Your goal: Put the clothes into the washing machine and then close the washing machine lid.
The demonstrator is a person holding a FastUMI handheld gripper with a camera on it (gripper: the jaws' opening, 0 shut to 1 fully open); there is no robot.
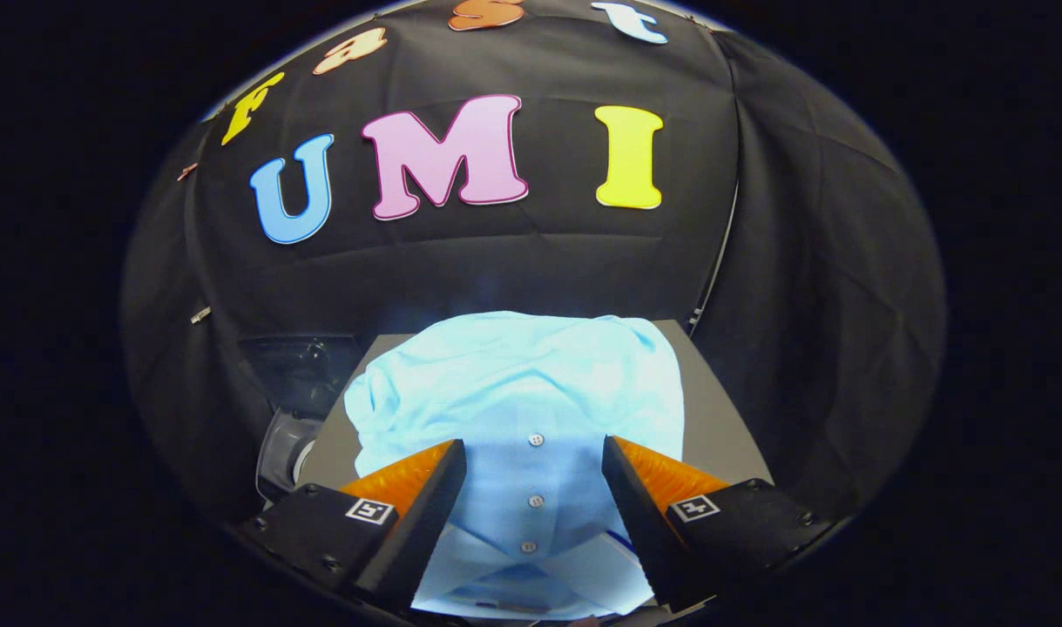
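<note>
Gripper view: the gripper (535, 457) has its fingers (426, 496) spread wide, gripping nothing, poised above the pale blue button-front shirt (522, 392). The shirt's collar and button placket lie between the fingers, and the crumpled rest of it spreads just ahead of them over the flat grey table (722, 418). Beside the table, near one finger, sits a partly hidden dark machine with a grey round part (291, 409). Beyond hangs black cloth.

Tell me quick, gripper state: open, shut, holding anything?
Gripper: open, holding nothing; its fingers straddle the button placket of the light blue shirt lying on the grey surface.
</note>
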